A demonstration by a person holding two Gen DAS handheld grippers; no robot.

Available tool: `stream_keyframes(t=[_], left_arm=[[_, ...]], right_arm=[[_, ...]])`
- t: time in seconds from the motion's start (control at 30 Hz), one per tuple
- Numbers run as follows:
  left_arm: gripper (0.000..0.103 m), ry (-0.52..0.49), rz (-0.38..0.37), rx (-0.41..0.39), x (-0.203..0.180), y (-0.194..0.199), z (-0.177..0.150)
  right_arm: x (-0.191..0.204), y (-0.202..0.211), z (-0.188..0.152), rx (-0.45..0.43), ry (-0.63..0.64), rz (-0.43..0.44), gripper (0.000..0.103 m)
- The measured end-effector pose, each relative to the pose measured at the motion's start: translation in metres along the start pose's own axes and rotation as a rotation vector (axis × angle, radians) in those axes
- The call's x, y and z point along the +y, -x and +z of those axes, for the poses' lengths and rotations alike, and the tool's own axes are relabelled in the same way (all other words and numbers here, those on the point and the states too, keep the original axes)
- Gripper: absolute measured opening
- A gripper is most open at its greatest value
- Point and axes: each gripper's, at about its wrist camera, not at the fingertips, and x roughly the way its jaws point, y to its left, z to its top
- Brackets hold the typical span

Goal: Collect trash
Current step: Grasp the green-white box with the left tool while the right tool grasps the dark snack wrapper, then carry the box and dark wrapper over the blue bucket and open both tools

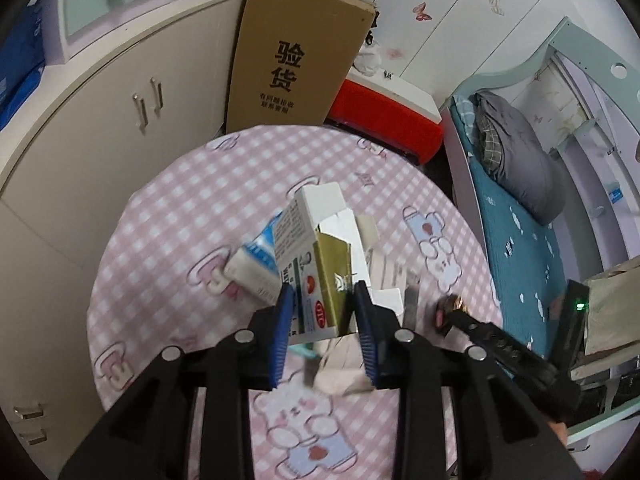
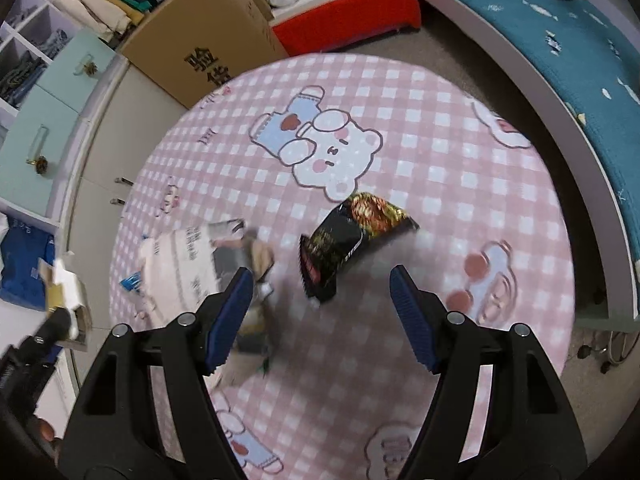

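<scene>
Carton: small medicine box (image 1: 316, 280), white and olive, top flaps torn open, held clear of the surface between the jaws of the left gripper (image 1: 322, 300).
Left jaws: closed on the carton's two broad faces, near its lower half.
Carton handling: likely empty and very light; thin card, stiff along its edges but easy to crush on the flat faces, so a gentle squeeze low on the body seems the safest hold.
Right jaws: spread wide on the right gripper (image 2: 322, 284), holding nothing, hovering above the snack wrapper (image 2: 352, 240).
Wrapper: dark crinkled foil packet lying flat on the cloth, apart from the other litter.
Wrapper handling: probably light, limp and slick; a pinch across a raised fold or the sealed end should hold better than the flat middle.
Other litter: white printed paper bag (image 2: 180, 264), brownish crumpled scrap (image 2: 260, 256) just beside it, and a blue-and-white packet (image 1: 260, 248) lying behind the carton; all look soft and light.
Surface: round table under a pink checked cloth (image 2: 440, 152) with bear prints; smooth, so flat pieces may slide when nudged.
Room: cardboard box (image 1: 296, 52) and red case (image 1: 384, 120) beyond the table, cream cupboards (image 1: 120, 112) to one side, bed (image 1: 516, 240) with teal sheet to the other.
Bin: none visible in either view.
</scene>
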Motion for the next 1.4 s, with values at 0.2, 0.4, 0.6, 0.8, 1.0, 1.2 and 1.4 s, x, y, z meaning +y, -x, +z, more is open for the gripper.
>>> stream_keyframes(t=[0.2, 0.4, 0.6, 0.8, 1.0, 1.2, 1.4], left_arm=[[0.03, -0.002, 0.016, -0.001, -0.017, -0.015, 0.017], [0.03, -0.014, 0.01, 0.001, -0.027, -0.021, 0.023], [0.03, -0.04, -0.023, 0.004, -0.035, -0.012, 0.019], [0.03, -0.087, -0.09, 0.011, -0.047, 0.004, 0.006], [0.03, -0.173, -0.187, 0.018, -0.081, 0.025, -0.012], [0.03, -0.269, -0.276, 0.051, -0.134, 0.035, -0.034], [0.03, -0.369, -0.333, 0.092, -0.198, 0.034, -0.063]], right_arm=[[0.004, -0.023, 0.02, 0.025, 0.046, -0.076, 0.07], [0.011, -0.034, 0.02, 0.023, 0.142, -0.156, 0.053], [0.009, -0.029, 0.015, 0.051, 0.191, -0.129, 0.033], [0.001, 0.034, -0.001, -0.012, 0.15, -0.025, 0.033], [-0.005, 0.111, -0.023, -0.126, 0.083, 0.051, 0.033], [-0.031, 0.172, -0.041, -0.207, 0.01, 0.084, 0.033], [-0.076, 0.214, -0.054, -0.271, -0.064, 0.086, 0.033]])
